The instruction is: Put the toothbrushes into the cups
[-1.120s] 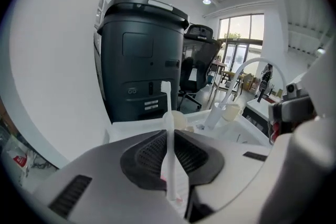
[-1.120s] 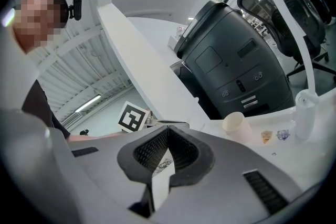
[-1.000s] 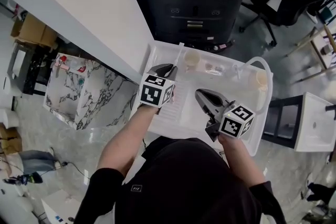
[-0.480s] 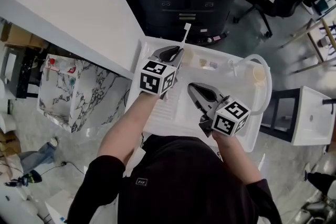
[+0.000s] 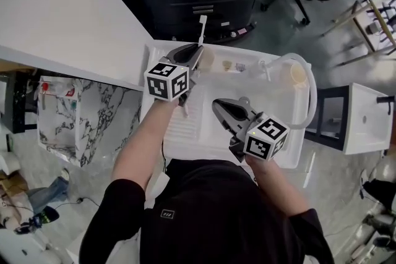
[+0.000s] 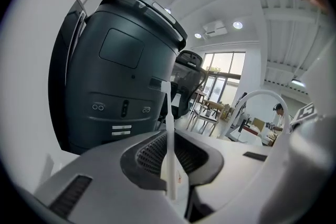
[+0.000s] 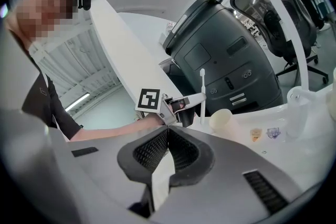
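Left tongs: your left gripper (image 6: 170, 152) is clamped on the white toothbrush (image 6: 168, 128). Its jaws are parted only by the thin handle pinched between the pads.
Toothbrush: it stands upright in that grip. The bristle head rises well above the jaws against the dark machine (image 6: 118, 71), and a short length shows below the pads.
Toothbrush and cup: in the right gripper view the cream cup (image 7: 221, 119) sits just to the right of the brush. The brush is beside it, not inside.
Right tongs: your right gripper (image 7: 166, 136) has its jaws pressed together with nothing between them. It hangs over the middle of the white basin (image 5: 185, 133), nearer to you and apart from the brush.
Second cup: it stands at the basin's far right corner (image 5: 298, 74), well apart from both grippers.
Hard to make out: your left gripper covers the brush's lower end from above, and the right gripper's body cuts it off in its own view. You cannot tell whether it touches the basin.
Cut off: your torso hides the basin's near edge.
Too small: the two labels (image 7: 255, 134) beside the cream cup cannot be read.
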Available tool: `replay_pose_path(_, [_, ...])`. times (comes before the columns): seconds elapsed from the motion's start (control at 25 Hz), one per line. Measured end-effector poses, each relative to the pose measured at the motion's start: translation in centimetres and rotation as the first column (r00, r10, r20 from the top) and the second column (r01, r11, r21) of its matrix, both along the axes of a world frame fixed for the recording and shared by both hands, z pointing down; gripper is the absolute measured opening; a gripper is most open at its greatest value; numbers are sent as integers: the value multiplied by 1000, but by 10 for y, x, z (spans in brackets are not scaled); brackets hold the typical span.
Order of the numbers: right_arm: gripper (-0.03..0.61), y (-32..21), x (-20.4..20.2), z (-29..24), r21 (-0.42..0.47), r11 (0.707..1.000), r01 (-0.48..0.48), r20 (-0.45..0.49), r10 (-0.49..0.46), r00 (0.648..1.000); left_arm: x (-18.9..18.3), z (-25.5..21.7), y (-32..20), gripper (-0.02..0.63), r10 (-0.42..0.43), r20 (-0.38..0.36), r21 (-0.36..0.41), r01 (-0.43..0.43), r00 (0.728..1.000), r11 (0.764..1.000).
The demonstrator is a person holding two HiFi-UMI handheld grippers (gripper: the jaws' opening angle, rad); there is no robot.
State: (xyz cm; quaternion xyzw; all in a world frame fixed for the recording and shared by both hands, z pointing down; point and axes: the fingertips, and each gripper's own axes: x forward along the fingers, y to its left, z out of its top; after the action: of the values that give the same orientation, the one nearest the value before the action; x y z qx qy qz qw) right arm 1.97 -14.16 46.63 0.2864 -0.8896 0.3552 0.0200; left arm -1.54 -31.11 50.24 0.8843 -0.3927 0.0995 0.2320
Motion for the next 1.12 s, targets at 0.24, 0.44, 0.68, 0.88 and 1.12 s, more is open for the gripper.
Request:
replay_pose_path(0.24, [28,3,5,10,-35,999,-21,-6,20,1000,9,2,-13,54,12,-14,24,-11,1000,1000])
replay_pose_path(0.44, [28,3,3,12,-47,999,-16,-9,15,1000,4,26,-25,54,-28,42,46,26,999,999])
replay_pose_path(0.68, [28,4,-2,19,-70,998,-5,-8,4,1000,-1,42,-26,54,-58,44,52,56,997,997])
replay_pose_path(0.88, [28,5,-9,20,-73,997,7,-2,-7,1000,7,48,-17,54,-41,71,45,38,997,998])
replay_pose_path(1.12, [28,8,-22,18,-65,997,31,-7,-32,999,9,68,-4,55,-6,156,-14,8,988,1000])
